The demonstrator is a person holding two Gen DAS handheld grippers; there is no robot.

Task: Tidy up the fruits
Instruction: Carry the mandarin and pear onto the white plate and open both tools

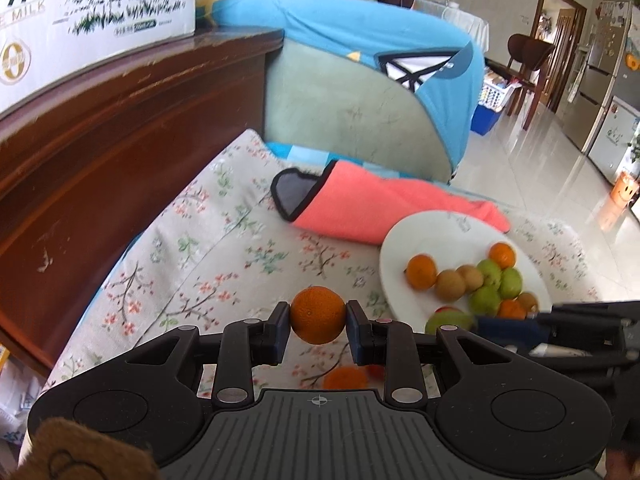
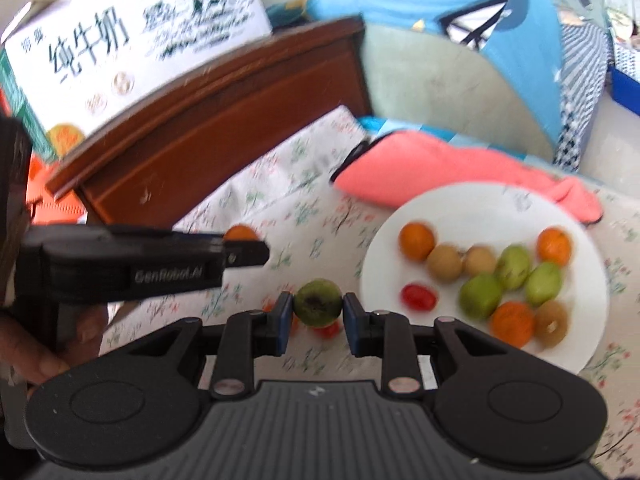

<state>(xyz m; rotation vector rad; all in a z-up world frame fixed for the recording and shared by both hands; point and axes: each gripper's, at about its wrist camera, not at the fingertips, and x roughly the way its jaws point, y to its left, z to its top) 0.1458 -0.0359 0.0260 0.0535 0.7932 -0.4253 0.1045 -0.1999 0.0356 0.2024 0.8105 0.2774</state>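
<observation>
My left gripper point(image 1: 318, 320) is shut on an orange point(image 1: 318, 314) and holds it above the floral cloth, left of the white plate point(image 1: 432, 236). My right gripper point(image 2: 319, 306) is shut on a green fruit point(image 2: 319, 302), just left of the same plate point(image 2: 480, 208). The plate holds several oranges, green fruits, brown fruits and a red tomato point(image 2: 418, 297). Another orange point(image 1: 345, 378) lies on the cloth under the left gripper. Small red fruits point(image 2: 326, 330) lie on the cloth below the right gripper. The left gripper point(image 2: 240, 254) also shows in the right wrist view, at the left.
A pink folded cloth point(image 1: 380, 208) lies behind the plate. A brown wooden headboard point(image 1: 120, 128) runs along the left with a milk carton box point(image 2: 132, 36) on it. A blue and green cushion point(image 1: 360, 92) stands behind. Tiled floor point(image 1: 560, 160) lies to the right.
</observation>
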